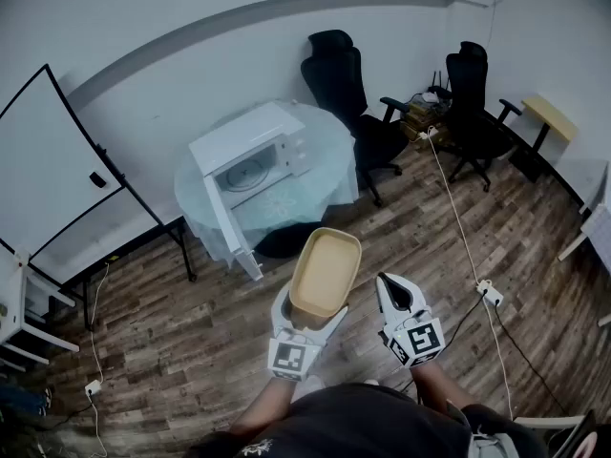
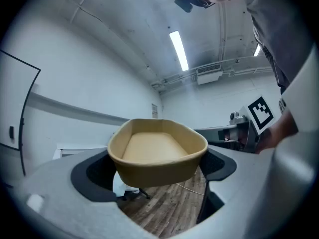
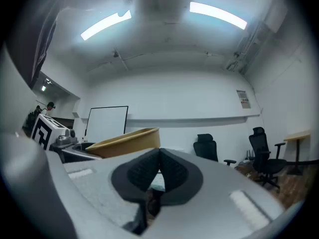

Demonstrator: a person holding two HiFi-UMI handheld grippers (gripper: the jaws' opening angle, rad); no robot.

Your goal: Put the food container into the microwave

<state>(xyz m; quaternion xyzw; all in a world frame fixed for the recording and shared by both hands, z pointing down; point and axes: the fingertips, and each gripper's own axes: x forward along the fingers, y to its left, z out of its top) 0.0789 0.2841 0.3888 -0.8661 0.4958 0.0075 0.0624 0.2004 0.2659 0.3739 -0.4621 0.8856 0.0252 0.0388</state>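
Microwave (image 1: 250, 156) on round table (image 1: 329, 177) ahead, whiteboard (image 1: 52, 175) left of it, office chair (image 1: 339, 79) behind it, food container (image 1: 326, 272) between left gripper (image 1: 310, 320) jaws, right gripper (image 1: 391, 292) just right

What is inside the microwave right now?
The microwave has its door open. Only the round turntable shows inside, with nothing on it. The back of the cavity is hidden under the top.
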